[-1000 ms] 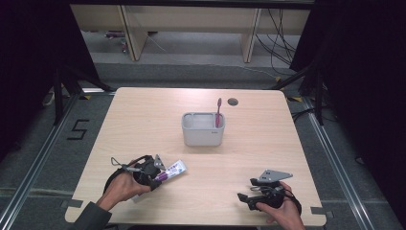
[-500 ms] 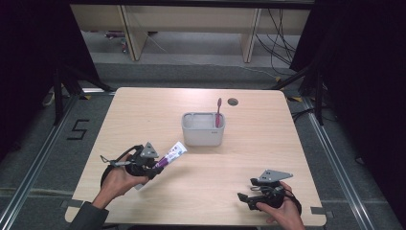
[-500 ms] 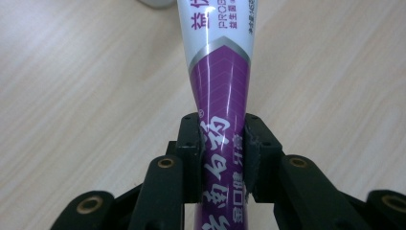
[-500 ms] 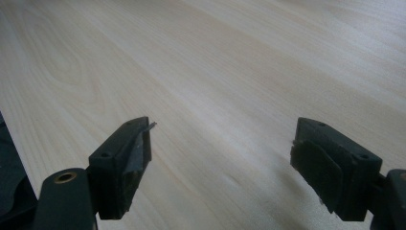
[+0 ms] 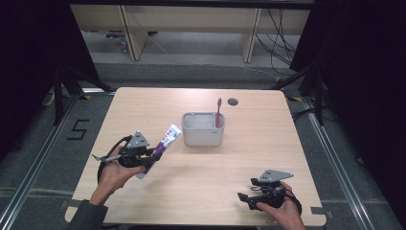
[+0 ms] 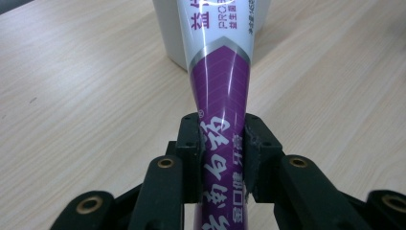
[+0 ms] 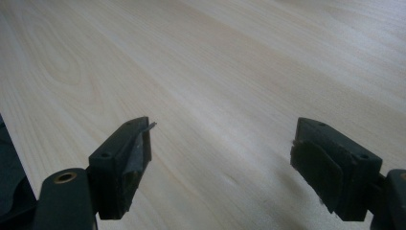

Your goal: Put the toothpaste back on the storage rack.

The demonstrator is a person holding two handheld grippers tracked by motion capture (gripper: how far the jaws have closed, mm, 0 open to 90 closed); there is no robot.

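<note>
A pale wooden table [image 5: 201, 191] carries a grey rounded plastic holder [image 5: 203, 129] near its middle, with a pink toothbrush [image 5: 218, 112] standing upright inside. Above the table's left half, the left gripper [image 5: 152, 155] pinches a purple-and-white toothpaste tube [image 5: 163, 146], tilted toward the holder. At the near right corner, the right gripper [image 5: 244, 197] rests with its jaws spread, nothing between them.

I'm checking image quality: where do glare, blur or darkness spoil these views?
High view: dark surroundings, table evenly lit. Left gripper view: a glare streak runs along the tube, its print still sharp, the holder behind softer. Right gripper view: far table blurs, pads sharp.
</note>
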